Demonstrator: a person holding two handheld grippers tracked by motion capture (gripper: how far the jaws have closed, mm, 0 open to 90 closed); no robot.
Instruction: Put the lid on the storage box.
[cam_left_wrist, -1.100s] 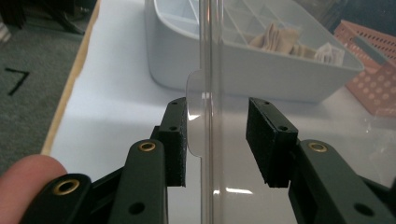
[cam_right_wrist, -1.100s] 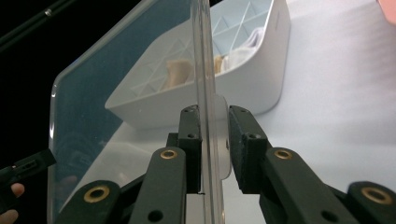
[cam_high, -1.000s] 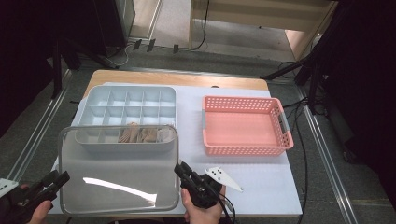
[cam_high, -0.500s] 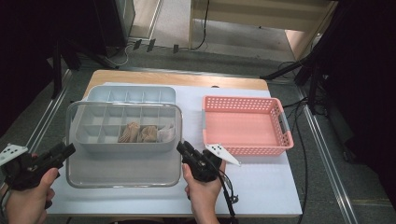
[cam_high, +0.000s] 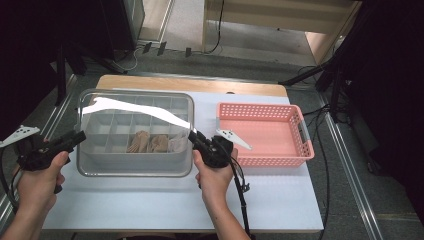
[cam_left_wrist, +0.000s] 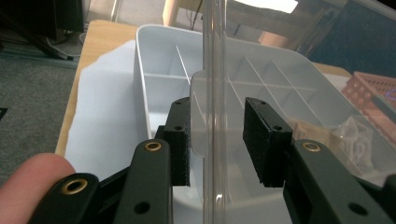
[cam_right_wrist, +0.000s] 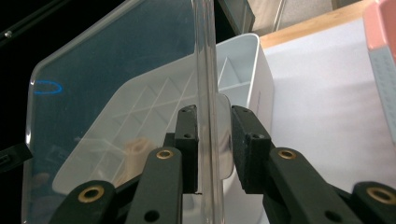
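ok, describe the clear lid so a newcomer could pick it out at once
On the white sheet covering the table, left of the pink basket, sits a grey compartment box. The clear lid hangs just above it, its side edges between the jaws of the left gripper and right gripper. It alone is see-through, with a bright glare streak.

Your high view is evenly lit from above, and the white tabletop (cam_high: 165, 210) reads bright while the room around it falls nearly black at 9 and 3 o'clock. A hard white streak of glare crosses the clear lid (cam_high: 135, 111) toward 11 o'clock. In your left gripper view the nearest black fingers (cam_left_wrist: 261, 140) go soft and out of focus; the right gripper view is dim at 10 o'clock.
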